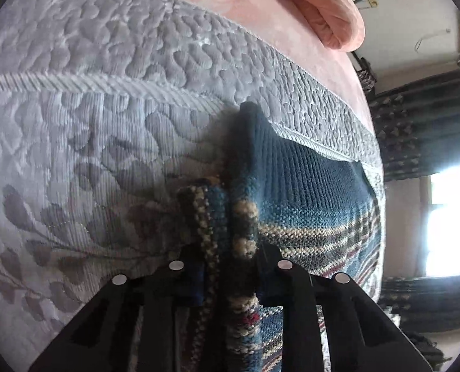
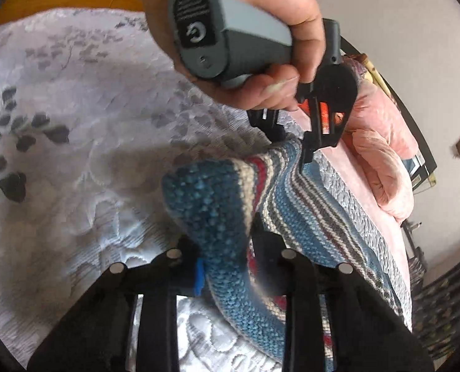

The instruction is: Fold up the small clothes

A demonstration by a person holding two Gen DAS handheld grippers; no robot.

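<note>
One striped knitted garment, two grippers, one hand, one quilted bedspread, one pink blanket.

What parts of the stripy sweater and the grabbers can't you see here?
- Knitted sweater: its whole shape; the left wrist view is too close, and the bed edge cuts it off.
- Right gripper fingertips: the bunched sweater covers them.
- Left gripper: in the right wrist view, a hand hides much of it.
</note>
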